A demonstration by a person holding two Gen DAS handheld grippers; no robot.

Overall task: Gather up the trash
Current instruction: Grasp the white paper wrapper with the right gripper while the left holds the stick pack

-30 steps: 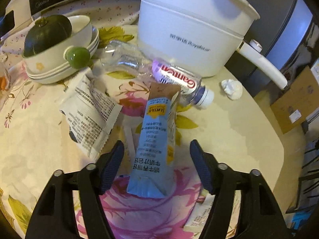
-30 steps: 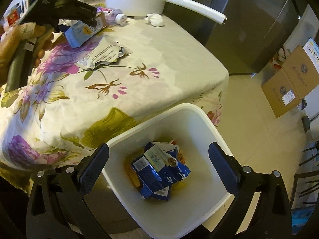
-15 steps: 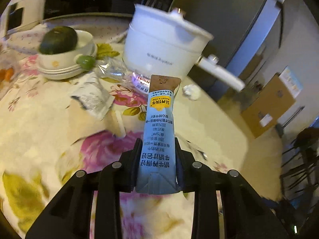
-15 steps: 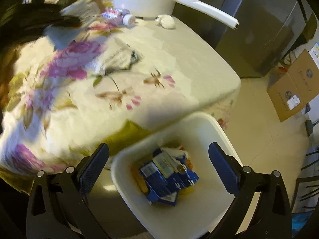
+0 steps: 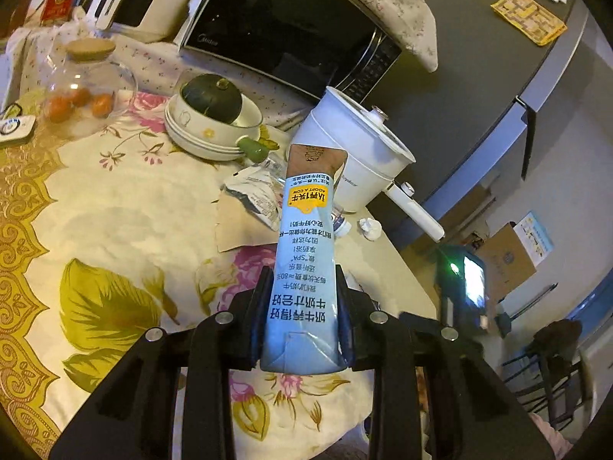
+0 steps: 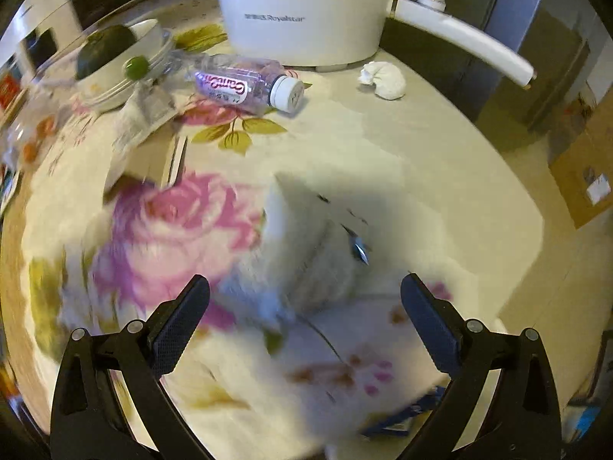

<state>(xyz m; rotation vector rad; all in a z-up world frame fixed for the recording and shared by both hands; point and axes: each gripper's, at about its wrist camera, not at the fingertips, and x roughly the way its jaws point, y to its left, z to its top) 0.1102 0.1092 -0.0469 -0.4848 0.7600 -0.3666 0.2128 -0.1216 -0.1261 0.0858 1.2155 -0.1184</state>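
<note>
My left gripper is shut on a flattened light-blue milk carton and holds it upright above the floral tablecloth. My right gripper is open and empty, low over a blurred crumpled white wrapper on the table. A clear plastic bottle with a purple label lies on its side by the white cooker. A crumpled tissue lies right of it. A torn white packet and a flat cardboard piece lie to the left; the packet also shows in the left wrist view.
A white electric cooker with a long handle stands at the back. Stacked bowls holding a dark squash, a glass jar and a microwave line the back. A cardboard box stands on the floor.
My left gripper closed on the milk carton and lifted it off the table. My right gripper swung from above the white bin to low over the table's white wrapper.
</note>
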